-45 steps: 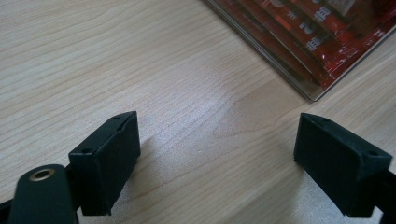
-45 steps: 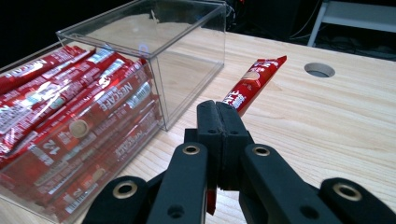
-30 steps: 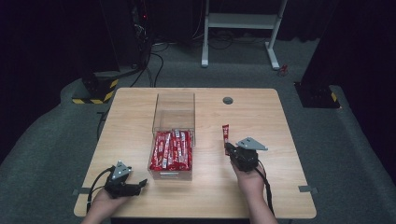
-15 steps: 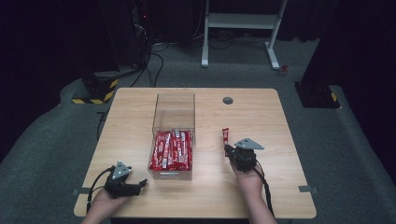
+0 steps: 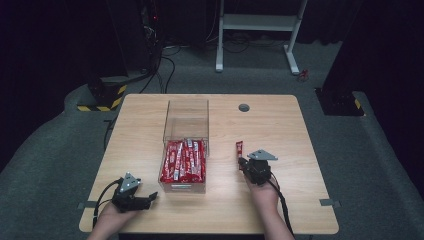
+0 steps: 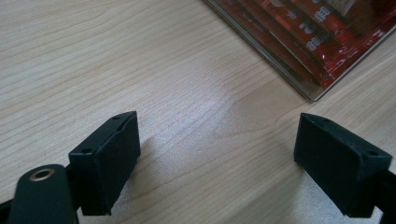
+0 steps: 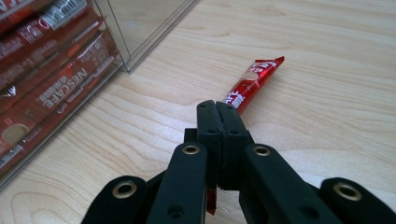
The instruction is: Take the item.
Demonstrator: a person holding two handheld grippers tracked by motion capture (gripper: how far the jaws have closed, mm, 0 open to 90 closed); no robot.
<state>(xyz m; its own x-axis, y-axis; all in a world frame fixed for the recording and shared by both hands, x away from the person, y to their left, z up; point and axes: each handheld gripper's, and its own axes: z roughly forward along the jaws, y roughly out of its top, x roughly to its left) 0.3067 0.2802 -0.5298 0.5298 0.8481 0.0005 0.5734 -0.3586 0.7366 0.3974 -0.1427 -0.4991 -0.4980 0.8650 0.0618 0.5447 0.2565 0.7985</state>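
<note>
A clear plastic box [image 5: 186,119] stands mid-table, its near half filled with several red Nescafe stick sachets [image 5: 184,160]. To its right my right gripper [image 5: 243,162] is shut on one red sachet [image 5: 239,148], which points away from me, low over the wood. In the right gripper view the jaws [image 7: 217,108] meet on the sachet [image 7: 253,83], and the box [image 7: 140,28] is at the left. My left gripper [image 5: 151,198] rests at the table's front left. Its jaws [image 6: 217,158] stand wide open over bare wood, near the box's corner [image 6: 314,94].
A round cable hole [image 5: 243,107] sits near the table's far edge. Grey tape tabs [image 5: 328,202] mark the front sides. A white stand [image 5: 260,30] and floor cables lie beyond the table. Bare wood lies right of the held sachet.
My right gripper has sunk a little toward the table with the sachet still in its jaws. The left gripper has kept still.
</note>
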